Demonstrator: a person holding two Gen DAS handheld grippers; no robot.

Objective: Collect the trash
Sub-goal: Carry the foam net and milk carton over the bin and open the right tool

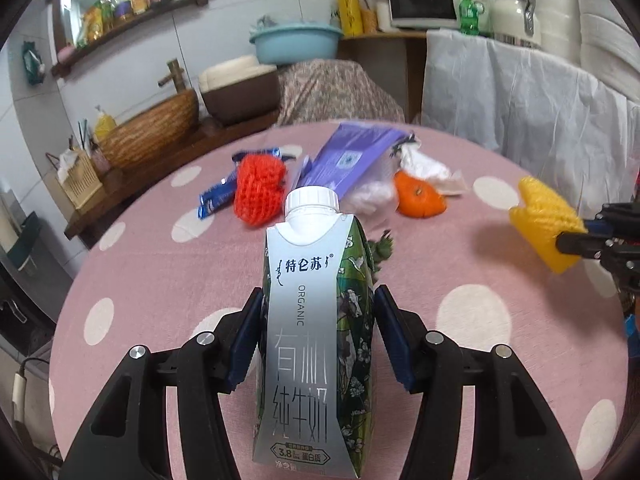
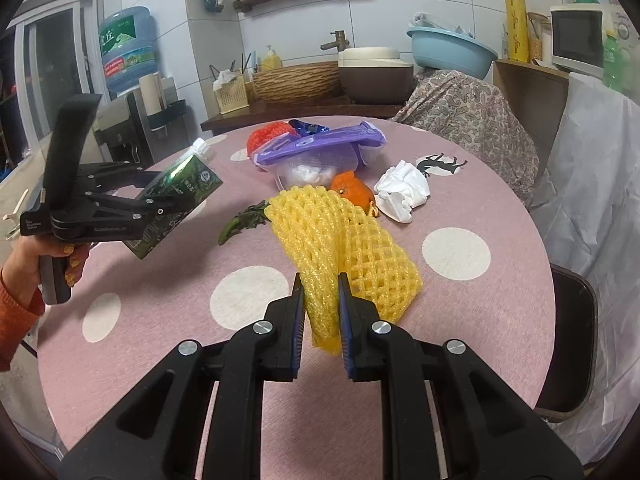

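Milk carton (image 1: 312, 328) is clamped in my left gripper (image 1: 318, 336), raised off the table (image 1: 460, 264). My right gripper (image 2: 320, 320) pinches yellow foam net (image 2: 348, 248). Ahead lie orange peel (image 1: 420, 200), crumpled tissue (image 2: 402, 196), purple bag (image 1: 352, 156).

Right wrist view. Right hand-held gripper (image 2: 320, 312) clamped on the yellow foam net (image 2: 340, 240); both blue pads press a bunched fold, the rest of the net fans forward above the pink polka-dot counter (image 2: 456, 260). Left hand-held gripper (image 2: 180, 196) at frame left, held by a hand (image 2: 56, 256) in an orange sleeve, grips a green milk carton (image 2: 180, 188), tilted, white cap pointing up and away, clear of the counter. On the counter beyond the net: green leaf scrap (image 2: 244, 220), orange peel (image 2: 354, 192), crumpled white tissue (image 2: 404, 192), purple pouch (image 2: 320, 146) lying over a clear plastic bag (image 2: 308, 172), red foam net (image 2: 266, 138), blue wrapper (image 2: 308, 126).
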